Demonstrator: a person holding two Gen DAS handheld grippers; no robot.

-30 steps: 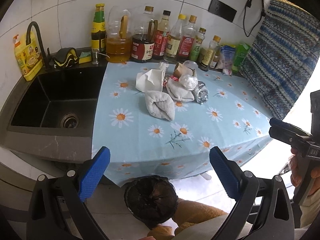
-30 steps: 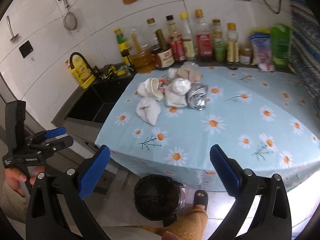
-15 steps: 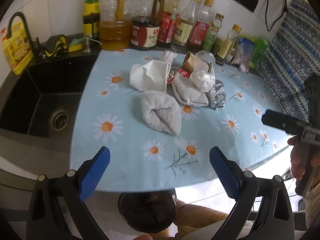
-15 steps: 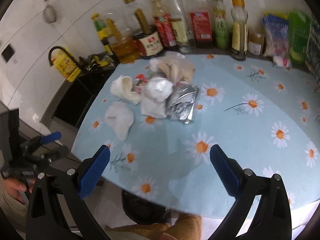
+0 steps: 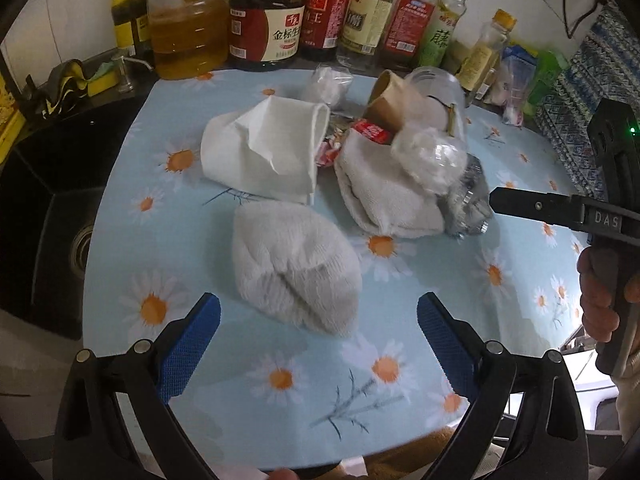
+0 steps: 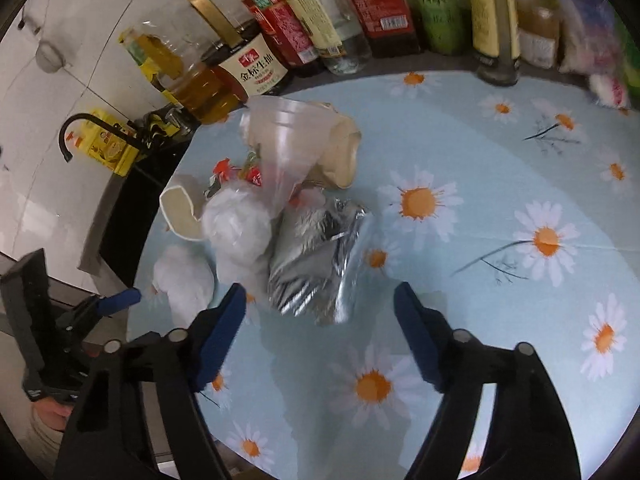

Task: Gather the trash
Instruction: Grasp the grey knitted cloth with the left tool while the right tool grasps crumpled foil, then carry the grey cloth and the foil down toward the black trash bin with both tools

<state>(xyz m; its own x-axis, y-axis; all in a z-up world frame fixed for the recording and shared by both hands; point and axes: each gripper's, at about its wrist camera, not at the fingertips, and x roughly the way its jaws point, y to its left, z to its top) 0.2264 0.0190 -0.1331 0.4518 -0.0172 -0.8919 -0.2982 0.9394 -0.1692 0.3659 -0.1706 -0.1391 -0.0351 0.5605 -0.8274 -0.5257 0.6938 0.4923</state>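
Trash pile sits mid-surface, toward the far left part of the daisy-print cloth [image 5: 168,240].

Items, judged by look:
- Crumpled white wad [image 5: 294,270], nearest the left tool. Soft, light, will compress; pinch across the middle bulge, not the loose edge.
- Folded paper napkin [image 5: 260,152], just beyond the wad. Flimsy, may unfold when lifted; take at the thick fold.
- 2nd wad [image 5: 380,192] to the right, touching a clear plastic ball [image 5: 430,156]. Plastic likely slippery and springy.
- Crumpled foil bag [image 6: 316,256], directly ahead of the right tool. Light, crackly, slick; squeeze the body so it buckles between the pads.
- Brown paper cup [image 5: 390,102] lying on its side at the far end, with a clear plastic cup [image 6: 288,140] over it. Both crush easily; grip at the rim.
- Red wrapper scraps [image 5: 370,132] in between; small, hard to pick singly.

Left tool [image 5: 318,334]: jaws spread wide, nothing held, near the wad.
Right tool [image 6: 320,326]: jaws spread, nothing held, near the foil bag.

Bottles [image 5: 264,20] line the far edge; sink [image 5: 44,216] at left.
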